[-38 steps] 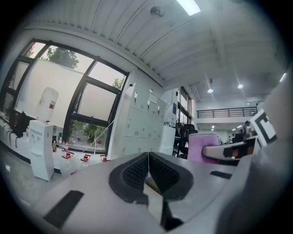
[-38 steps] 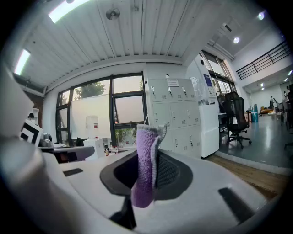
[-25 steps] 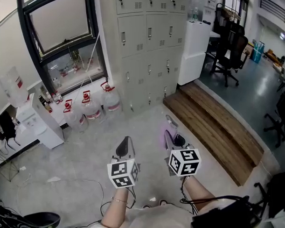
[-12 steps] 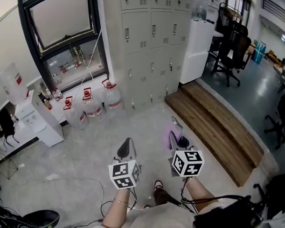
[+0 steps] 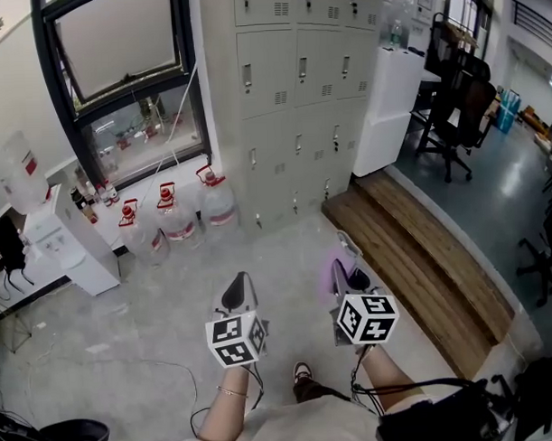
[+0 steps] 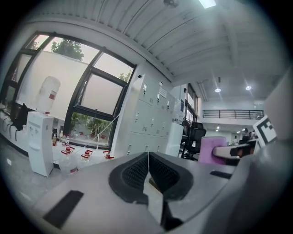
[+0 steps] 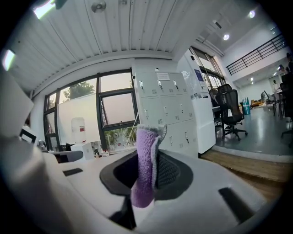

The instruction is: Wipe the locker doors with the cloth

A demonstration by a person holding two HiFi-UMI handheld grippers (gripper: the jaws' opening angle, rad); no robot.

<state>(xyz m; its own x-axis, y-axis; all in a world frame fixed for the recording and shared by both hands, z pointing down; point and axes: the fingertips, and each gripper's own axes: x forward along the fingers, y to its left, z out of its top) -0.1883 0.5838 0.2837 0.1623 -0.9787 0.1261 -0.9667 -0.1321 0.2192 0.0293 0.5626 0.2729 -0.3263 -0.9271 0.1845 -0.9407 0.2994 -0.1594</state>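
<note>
Approach stage: the right gripper (image 5: 343, 261) pinches a folded purple cloth (image 7: 145, 169) upright between its jaws, over the floor (image 5: 143, 310) and well short of the grey locker doors (image 5: 298, 74), none of which it touches yet. The left gripper (image 6: 147, 171) is pressed together on nothing. The next move likely calls for closing in and laying the purple cloth flat against a door. Every locker is closed, its contents hidden. How full the three water jugs (image 5: 176, 214) under the window (image 5: 116, 49) are cannot be told.

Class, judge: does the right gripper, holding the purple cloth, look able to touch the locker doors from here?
Probably not yet. The right gripper, shut on the cloth, is held over bare floor well short of the locker doors. Nothing blocks the way; the person would need to step closer.
</note>
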